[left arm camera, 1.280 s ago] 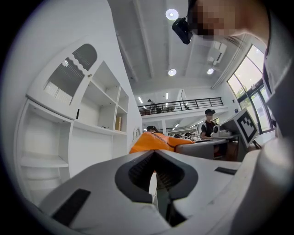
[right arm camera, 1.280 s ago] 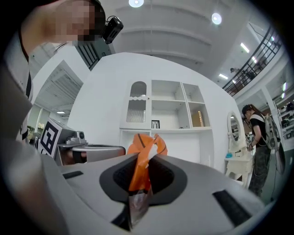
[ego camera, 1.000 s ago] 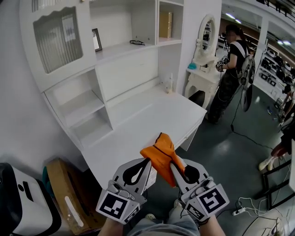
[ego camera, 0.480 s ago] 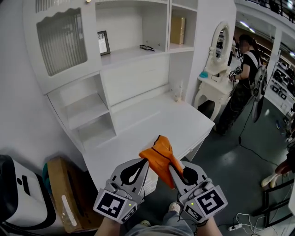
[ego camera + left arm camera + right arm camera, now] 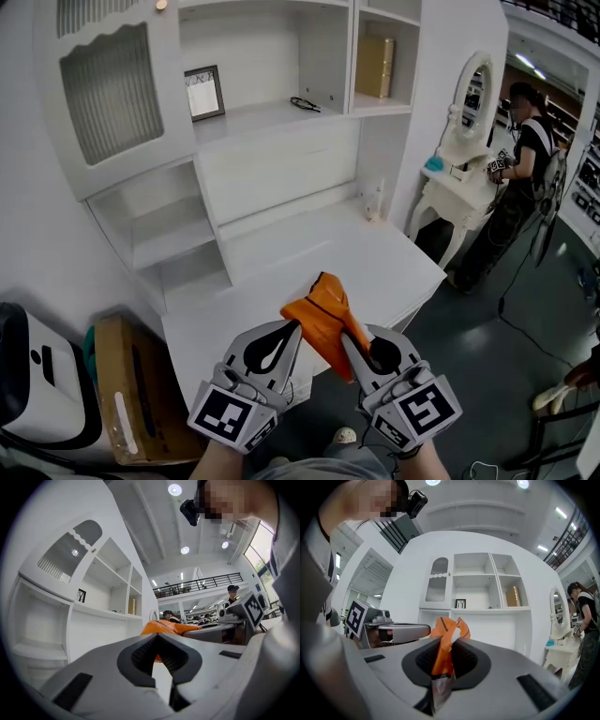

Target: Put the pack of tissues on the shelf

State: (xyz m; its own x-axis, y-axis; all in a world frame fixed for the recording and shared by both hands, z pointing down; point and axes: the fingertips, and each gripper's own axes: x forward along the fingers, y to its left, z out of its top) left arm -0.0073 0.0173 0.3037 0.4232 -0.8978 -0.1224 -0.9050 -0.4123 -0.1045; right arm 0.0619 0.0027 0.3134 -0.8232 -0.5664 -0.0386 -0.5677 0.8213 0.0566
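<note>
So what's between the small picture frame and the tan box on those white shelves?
A pair of dark glasses, then a white divider panel, separate the small picture frame from the tan box; the head view shows it.

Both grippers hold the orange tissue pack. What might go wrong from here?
1. The right gripper pinches only the wrapper edge of the pack of tissues, and the left gripper apparently a corner; it may slip or tear.
2. The shelf carries a picture frame and glasses; placing there may knock them.
</note>
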